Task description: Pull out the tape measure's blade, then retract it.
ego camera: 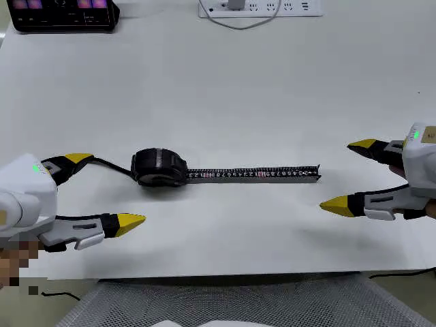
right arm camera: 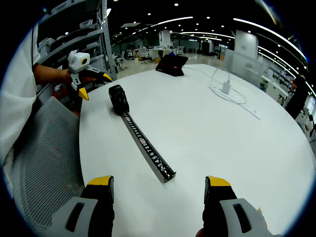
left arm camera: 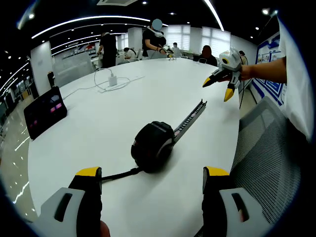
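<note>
- Head view: found tape measure point(ego camera: 159, 167) lying on white table point(ego camera: 225, 82), blade point(ego camera: 252, 174) drawn out flat toward right gripper point(ego camera: 347, 175). Logged both grippers as spread wide and empty. Placed left gripper point(ego camera: 105, 189) just beside the case, one jaw either side of the strap point(ego camera: 109, 163), touching neither.
- Head view, judgement: pull-out apparently done, retraction pending. Expect whip-back of the blade on release with the free end unguided.
- Left gripper view: saw the case ahead of own jaw tips, centred between them, untouched.
  - Possible slip or roll of the rounded case under an off-centre pinch.
  - Possible catch on the strap instead of the body.
- Right gripper view: saw hook end point(right arm camera: 168, 176) near, ahead of own open jaws, not held.
  - Possible buckle or twist of the blade from an angled push.
  - Possible skid of the whole case across the smooth table with only one end restrained.
</note>
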Tool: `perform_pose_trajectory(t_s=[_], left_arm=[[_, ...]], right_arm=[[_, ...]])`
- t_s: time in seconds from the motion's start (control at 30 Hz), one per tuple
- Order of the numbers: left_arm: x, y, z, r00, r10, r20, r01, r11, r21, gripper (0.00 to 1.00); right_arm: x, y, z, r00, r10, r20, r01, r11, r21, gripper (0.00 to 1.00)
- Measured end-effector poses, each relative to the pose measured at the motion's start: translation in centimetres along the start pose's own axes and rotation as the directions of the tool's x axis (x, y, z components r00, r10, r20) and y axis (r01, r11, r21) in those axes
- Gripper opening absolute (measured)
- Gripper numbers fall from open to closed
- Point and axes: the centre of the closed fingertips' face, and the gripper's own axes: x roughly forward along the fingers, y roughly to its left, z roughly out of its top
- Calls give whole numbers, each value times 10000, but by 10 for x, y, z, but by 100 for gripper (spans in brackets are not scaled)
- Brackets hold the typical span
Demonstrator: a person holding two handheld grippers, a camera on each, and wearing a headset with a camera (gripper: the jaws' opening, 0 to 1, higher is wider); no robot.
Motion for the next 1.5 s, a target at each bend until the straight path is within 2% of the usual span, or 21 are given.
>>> perform_pose_trajectory(t_s=[0.5, 0.63, 0.83, 1.1, 1.5], left_arm=[[-11, -1, -5, 9990, 374, 264, -359, 9977, -573, 83], [-12, -2, -6, 9987, 402, 298, -381, 9970, -673, 83], [-19, -8, -7, 9981, 450, 432, -409, 9949, -924, 84], [-27, -15, -13, 9977, 493, 475, -430, 9911, -1256, 84], [-32, -23, -19, 9974, 514, 512, -424, 9857, -1628, 85]], right_arm=[[-6, 10, 10, 9965, -443, 706, 422, 9986, 315, 76], [-7, 10, 12, 9943, -605, 882, 583, 9979, 273, 78], [-11, 18, 14, 9893, -745, 1252, 689, 9965, 482, 80], [-9, 32, 11, 9876, -769, 1370, 684, 9955, 658, 81], [-11, 42, 3, 9861, -891, 1402, 777, 9934, 847, 83]])
